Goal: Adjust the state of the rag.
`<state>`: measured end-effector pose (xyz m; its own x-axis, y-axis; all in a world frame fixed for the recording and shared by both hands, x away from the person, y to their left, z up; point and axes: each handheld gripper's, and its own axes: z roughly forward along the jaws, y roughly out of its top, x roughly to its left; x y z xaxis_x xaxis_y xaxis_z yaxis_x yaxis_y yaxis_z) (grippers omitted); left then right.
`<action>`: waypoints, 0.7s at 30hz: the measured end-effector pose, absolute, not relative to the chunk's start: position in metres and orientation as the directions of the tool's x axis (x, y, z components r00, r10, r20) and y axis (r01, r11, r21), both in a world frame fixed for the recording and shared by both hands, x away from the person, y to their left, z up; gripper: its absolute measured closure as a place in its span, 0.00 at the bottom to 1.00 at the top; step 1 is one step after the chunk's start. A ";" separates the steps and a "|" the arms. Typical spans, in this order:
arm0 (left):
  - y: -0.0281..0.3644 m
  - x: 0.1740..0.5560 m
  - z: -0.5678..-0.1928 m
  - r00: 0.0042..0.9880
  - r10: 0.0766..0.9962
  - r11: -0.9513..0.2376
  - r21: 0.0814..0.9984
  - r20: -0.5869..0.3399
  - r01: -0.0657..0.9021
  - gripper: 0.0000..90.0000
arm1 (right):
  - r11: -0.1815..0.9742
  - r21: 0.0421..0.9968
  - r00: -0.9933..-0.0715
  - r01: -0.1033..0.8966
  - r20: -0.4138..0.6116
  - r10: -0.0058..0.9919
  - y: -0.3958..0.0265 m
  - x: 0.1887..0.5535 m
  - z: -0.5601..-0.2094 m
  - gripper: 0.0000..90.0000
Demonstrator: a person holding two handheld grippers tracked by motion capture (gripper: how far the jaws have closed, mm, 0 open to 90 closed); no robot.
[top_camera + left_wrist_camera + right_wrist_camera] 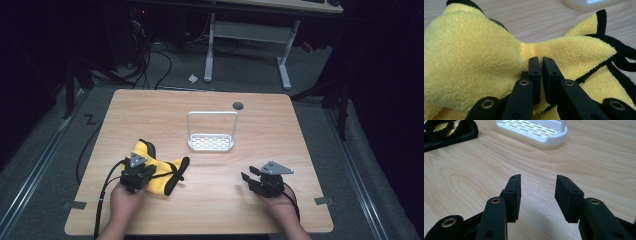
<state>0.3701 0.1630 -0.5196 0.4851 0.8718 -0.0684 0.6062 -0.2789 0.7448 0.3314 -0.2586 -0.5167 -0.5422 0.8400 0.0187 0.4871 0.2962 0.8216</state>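
While left fingers [539, 65] pinch thin fold of fluffy yellow black-edged cloth [474, 57] near surface's front-left corner, right fingers [537, 195] half open, empty. Risk: shallow bite slips on lift; trailing hem drags white slotted rack [210, 142].

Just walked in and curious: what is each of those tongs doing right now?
Left tongs: closed, pinching a fold of the yellow cloth.
Right tongs: open, nothing between them, over bare table.

Light wood worktop [260, 165], grey carpet floor [240, 70], white-legged desk [247, 35] behind, black cables [150, 60] on floor, metal rails [35, 155] at sides, dark room, dim surroundings
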 end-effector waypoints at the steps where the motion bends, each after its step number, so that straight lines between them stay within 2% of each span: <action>1: 0.157 0.364 -0.520 0.512 0.856 -0.295 0.747 -0.070 0.596 0.94 | 0.299 0.821 -0.544 0.486 0.017 0.839 -0.258 0.331 -0.517 0.63; 14: 0.100 0.313 -0.524 0.686 0.714 -0.358 0.770 -0.140 0.529 0.94 | 0.319 0.819 -0.563 0.476 0.005 0.826 -0.252 0.328 -0.517 0.63; 21: 0.087 0.299 -0.525 0.723 0.682 -0.387 0.782 -0.114 0.489 0.94 | 0.347 0.833 -0.614 0.432 -0.010 0.789 -0.235 0.317 -0.509 0.61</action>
<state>0.2986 0.0866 -0.5248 0.7227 0.6817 -0.1139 0.4885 -0.3873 0.7819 0.3169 -0.2345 -0.5093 -0.6143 0.7890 -0.0103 0.4316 0.3469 0.8327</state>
